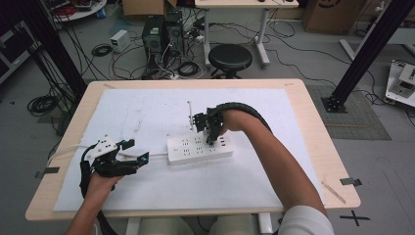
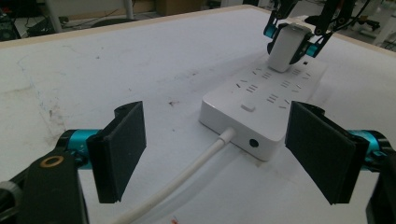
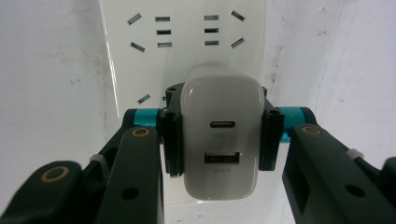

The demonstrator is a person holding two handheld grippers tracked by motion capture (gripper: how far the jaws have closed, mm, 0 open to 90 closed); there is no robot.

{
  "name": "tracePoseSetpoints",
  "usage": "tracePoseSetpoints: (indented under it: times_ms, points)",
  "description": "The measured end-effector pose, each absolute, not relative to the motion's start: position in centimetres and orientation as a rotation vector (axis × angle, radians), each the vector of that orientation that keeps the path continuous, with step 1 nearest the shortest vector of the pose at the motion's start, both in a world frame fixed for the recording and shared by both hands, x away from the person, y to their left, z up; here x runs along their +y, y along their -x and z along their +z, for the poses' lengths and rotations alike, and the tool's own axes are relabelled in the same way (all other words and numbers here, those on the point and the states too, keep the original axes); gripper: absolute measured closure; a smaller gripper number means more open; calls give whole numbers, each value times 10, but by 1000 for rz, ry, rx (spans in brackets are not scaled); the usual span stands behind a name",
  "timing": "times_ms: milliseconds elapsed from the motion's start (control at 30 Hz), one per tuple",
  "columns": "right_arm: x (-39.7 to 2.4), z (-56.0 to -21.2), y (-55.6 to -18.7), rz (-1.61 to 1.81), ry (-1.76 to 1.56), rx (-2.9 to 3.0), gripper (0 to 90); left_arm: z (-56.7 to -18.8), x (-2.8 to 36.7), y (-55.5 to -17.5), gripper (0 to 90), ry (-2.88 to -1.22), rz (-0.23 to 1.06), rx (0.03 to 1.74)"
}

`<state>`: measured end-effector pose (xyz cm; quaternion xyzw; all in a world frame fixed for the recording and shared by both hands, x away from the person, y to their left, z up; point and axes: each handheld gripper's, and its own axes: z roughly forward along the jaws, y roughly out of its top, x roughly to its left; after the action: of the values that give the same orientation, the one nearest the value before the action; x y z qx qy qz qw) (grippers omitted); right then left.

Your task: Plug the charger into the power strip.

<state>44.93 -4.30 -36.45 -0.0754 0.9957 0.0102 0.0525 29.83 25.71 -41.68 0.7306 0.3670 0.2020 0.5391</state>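
My right gripper has its fingers clamped on the two flanks of a white USB charger. In the right gripper view the charger's end face is toward me: an oval port above, a rectangular port below, faint lettering under each that I cannot read. The charger body hides its own prongs and the socket beneath it, so I cannot tell how deep it sits. In the left gripper view its lower end meets the top of the white power strip.

The strip lies just ahead of my left gripper, whose fingers stand apart with nothing between the pads; the strip's near end and its white cord show through the gap. That end carries a round dark port, and a small raised button sits on the top face just behind it. The cord runs toward me and is cut off at the bottom edge.

From the high view, the right gripper points down onto the far-right part of the strip, and my forearm crosses the surface from the lower right, covering nothing of the strip. The left gripper rests left of the strip's short end, near but apart. A thin pale stick lies just beyond the right fingers; I cannot make out what it is. The white sheet on the surface is scuffed and stained.
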Motion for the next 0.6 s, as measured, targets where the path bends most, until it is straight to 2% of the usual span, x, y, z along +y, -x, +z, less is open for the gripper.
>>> tracePoseSetpoints:
  times_ms: [600]
  points:
    - [-48,-369,-457,117,208,3067,629,-416,252,-297,205,-1732,480,871]
